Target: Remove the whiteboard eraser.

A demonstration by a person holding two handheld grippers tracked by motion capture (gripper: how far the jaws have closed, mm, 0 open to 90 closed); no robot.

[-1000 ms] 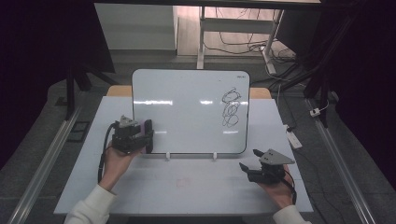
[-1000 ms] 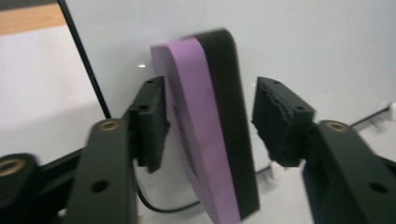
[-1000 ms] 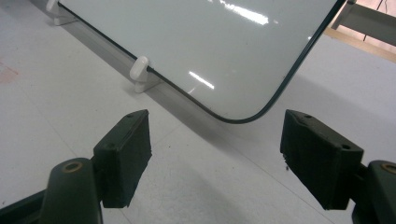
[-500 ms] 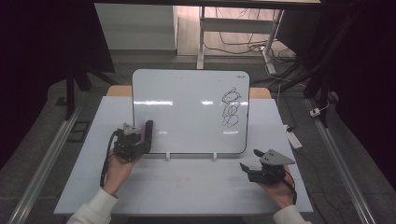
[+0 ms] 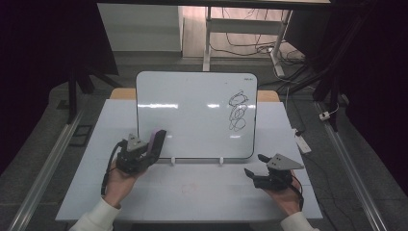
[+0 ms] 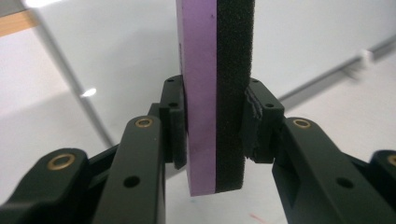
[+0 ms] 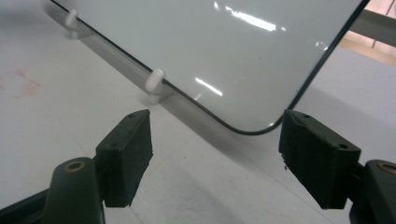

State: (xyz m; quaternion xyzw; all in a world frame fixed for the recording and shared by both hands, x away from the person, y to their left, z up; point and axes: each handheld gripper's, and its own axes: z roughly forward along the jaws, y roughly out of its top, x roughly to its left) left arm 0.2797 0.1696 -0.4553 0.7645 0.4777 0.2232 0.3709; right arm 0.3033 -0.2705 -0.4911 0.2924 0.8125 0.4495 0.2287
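Since the earlier high view, left gripper point(image 5: 155, 140) has drawn back from the whiteboard's lower left twd the table edge, w/ its jaws just closing; they now pinch the purple foam eraser w/ black felt face point(image 6: 215, 93) across its thickness, purple side to one pad, felt to the other. Eraser sticks up and fwd beyond the fingertips, its tip near the bottom left of the white rounded-corner whiteboard point(image 5: 192, 110). Right gripper point(image 5: 253, 166) sits spread and empty, low on the white table point(image 5: 192, 202), just off the board's lower right corner; jaws eased in a little, nothing btwn them.

Step in hand, by my read: eraser pickup done, wipe not yet begun. Black marker scribble point(image 5: 236, 110) sits well apart from the left gripper, across the board and closer to the right one. Next move prob calls for carrying the eraser across, turning felt face flat to the board, pressing lightly, rubbing over the scribble. Right gripper could steady the board edge, since it rests on small white pegs point(image 7: 154, 81).
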